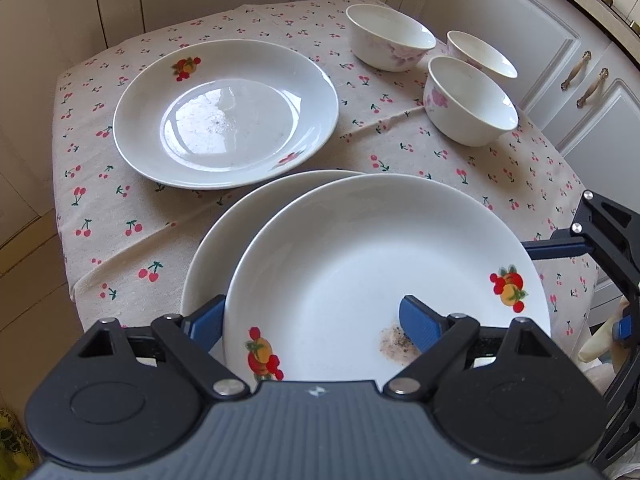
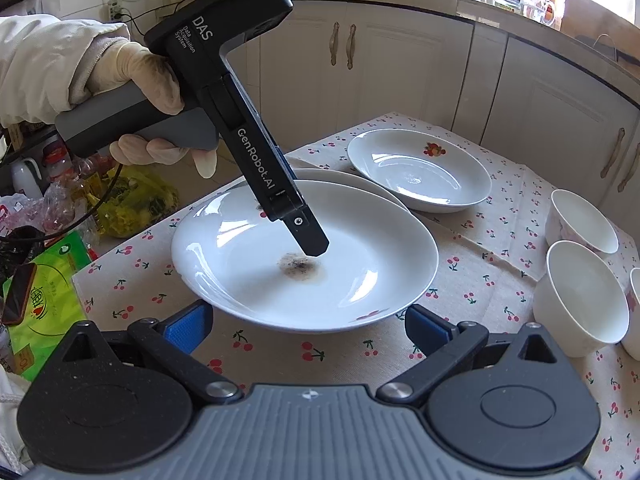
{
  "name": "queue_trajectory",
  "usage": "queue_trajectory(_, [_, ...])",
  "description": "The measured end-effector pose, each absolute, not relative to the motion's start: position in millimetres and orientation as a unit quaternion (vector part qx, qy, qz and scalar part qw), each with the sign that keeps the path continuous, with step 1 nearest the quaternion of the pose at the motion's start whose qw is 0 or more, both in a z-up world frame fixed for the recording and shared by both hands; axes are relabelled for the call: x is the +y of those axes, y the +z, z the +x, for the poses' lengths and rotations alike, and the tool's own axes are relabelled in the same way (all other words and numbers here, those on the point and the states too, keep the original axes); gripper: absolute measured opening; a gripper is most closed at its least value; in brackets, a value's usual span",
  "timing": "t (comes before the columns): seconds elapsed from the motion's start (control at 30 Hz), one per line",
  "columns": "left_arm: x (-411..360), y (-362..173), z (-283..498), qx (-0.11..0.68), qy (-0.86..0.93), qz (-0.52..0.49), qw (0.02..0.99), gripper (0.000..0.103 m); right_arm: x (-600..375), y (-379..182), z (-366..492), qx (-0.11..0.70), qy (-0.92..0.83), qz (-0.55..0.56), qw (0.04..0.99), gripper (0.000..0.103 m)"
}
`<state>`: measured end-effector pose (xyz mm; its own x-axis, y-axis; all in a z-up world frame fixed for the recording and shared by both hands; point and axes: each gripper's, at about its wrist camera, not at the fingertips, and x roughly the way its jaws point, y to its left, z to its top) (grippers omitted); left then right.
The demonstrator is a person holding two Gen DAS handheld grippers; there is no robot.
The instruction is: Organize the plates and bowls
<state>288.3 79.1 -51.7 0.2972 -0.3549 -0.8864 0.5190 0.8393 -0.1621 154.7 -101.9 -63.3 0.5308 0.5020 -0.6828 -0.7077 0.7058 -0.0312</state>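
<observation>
A white plate (image 1: 360, 248) with fruit prints and a dark stain (image 2: 298, 266) lies slightly offset on a second plate (image 1: 216, 240) near the table's front. My left gripper (image 1: 312, 320) points steeply down over its near rim. One blue finger (image 1: 418, 322) hangs inside the plate above the stain, the other (image 1: 204, 320) stands outside the rim; neither pad presses, so it is open. My right gripper (image 2: 308, 330) stands open just short of the same plate's edge (image 2: 304, 330). A third plate (image 1: 224, 112) lies alone farther back. Three white bowls (image 1: 390, 36) (image 1: 480, 54) (image 1: 470, 100) stand apart at the right.
The cherry-print tablecloth (image 1: 120, 208) covers a small table with drops at the left and front. White cabinets (image 2: 540, 92) stand close behind and to the right. A gloved hand (image 2: 136, 76) holds the left gripper's handle. Bags and bottles (image 2: 132, 200) crowd the floor beside the table.
</observation>
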Motion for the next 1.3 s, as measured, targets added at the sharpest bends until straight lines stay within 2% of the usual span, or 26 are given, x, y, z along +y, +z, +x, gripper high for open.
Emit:
queue_trajectory(0.77, [87, -33, 268, 0.486, -0.274, 0.065, 0.827, 0.093, -104, -60, 150, 0.329, 0.337, -0.162, 0.867, 0.103])
queue_trajectory(1.0, [82, -23, 249, 0.458, -0.273, 0.076, 0.842, 0.095, -112, -53, 141, 0.321, 0.324, -0.161, 0.875, 0.103])
queue_trajectory(1.2, [78, -11, 223, 0.410, -0.255, 0.099, 0.870, 0.103, -119, -48, 129, 0.308, 0.317, -0.159, 0.883, 0.103])
queue_trajectory(1.3, [75, -6, 208, 0.390, -0.242, 0.109, 0.882, 0.102, -122, -45, 122, 0.303, 0.312, -0.157, 0.887, 0.103])
